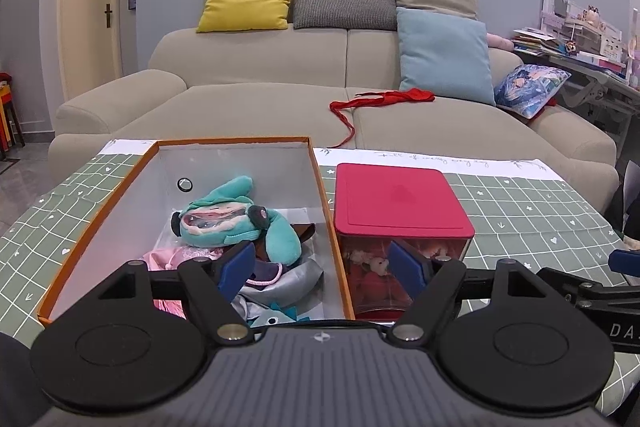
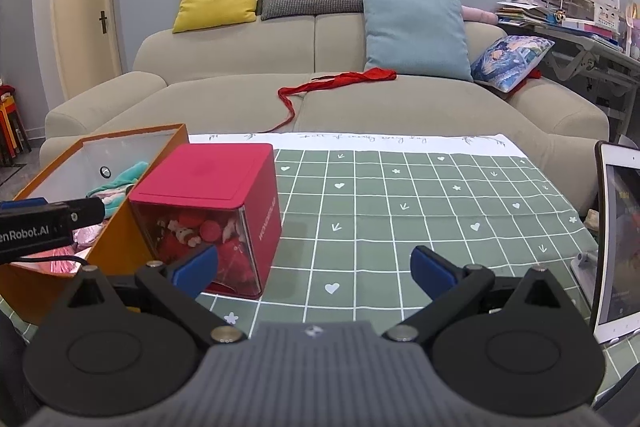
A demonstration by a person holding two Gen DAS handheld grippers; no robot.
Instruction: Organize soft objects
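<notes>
An orange cardboard box (image 1: 100, 203) stands on the table and holds a teal plush doll (image 1: 232, 219) on pink and grey soft items (image 1: 280, 279). Beside it on the right stands a clear box with a red lid (image 1: 396, 199), filled with red and white soft toys. My left gripper (image 1: 324, 271) is open and empty, over the near end of both boxes. My right gripper (image 2: 314, 269) is open and empty, above the green checked tablecloth (image 2: 400, 195), right of the red-lidded box (image 2: 212, 179). The orange box also shows in the right wrist view (image 2: 116, 247).
A beige sofa (image 1: 260, 99) with several cushions stands behind the table, with a red cloth strip (image 1: 376, 99) on its seat. A tablet (image 2: 618, 247) stands upright at the table's right edge. A cluttered desk (image 1: 580, 47) is at far right.
</notes>
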